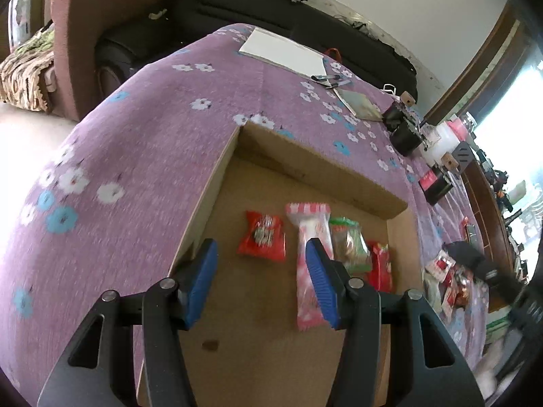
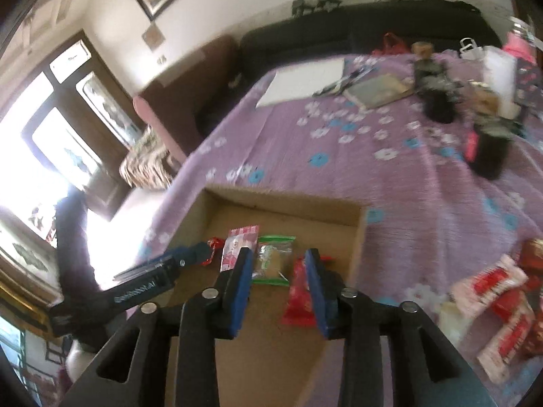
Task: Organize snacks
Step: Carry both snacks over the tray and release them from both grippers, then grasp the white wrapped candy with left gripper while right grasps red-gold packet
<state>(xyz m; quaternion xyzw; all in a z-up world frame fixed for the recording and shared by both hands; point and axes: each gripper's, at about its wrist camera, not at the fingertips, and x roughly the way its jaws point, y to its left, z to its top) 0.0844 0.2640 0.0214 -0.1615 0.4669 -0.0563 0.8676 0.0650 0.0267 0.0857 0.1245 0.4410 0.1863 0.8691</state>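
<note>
Purple flowered cloth [image 1: 142, 142] spread over the worktop. Shallow cardboard box [image 1: 217, 183] set on it, open at the top.

Left tool [image 1: 261, 283] over the near left part of the box, angled down, blue pads parted to a moderate gap — nothing gripped. Bare box floor and the lower edge of a red snack packet [image 1: 262, 241] visible in the gap. Right pad of this tool in front of a long pink-and-white striped packet [image 1: 307, 261]; contact not determinable.

Four packets lying in a row on the box floor, left to right: red, pink-and-white striped, green-edged clear packet [image 1: 349, 246], second red packet [image 1: 380, 264].

Right tool [image 2: 278, 286] over the right part of the box, pads narrowly parted, nothing clamped. Second red packet [image 2: 300, 300] lying below and just beside its right pad; green-edged packet [image 2: 273, 259] visible beyond the gap. Left tool [image 2: 190, 257] seen from the side at left in the right wrist view.

Outside the box, to its right on the cloth — a loose pile of red-and-white snack packets [image 2: 499, 305]. White sheet [image 1: 283, 52] and pens at the far end of the worktop.
</note>
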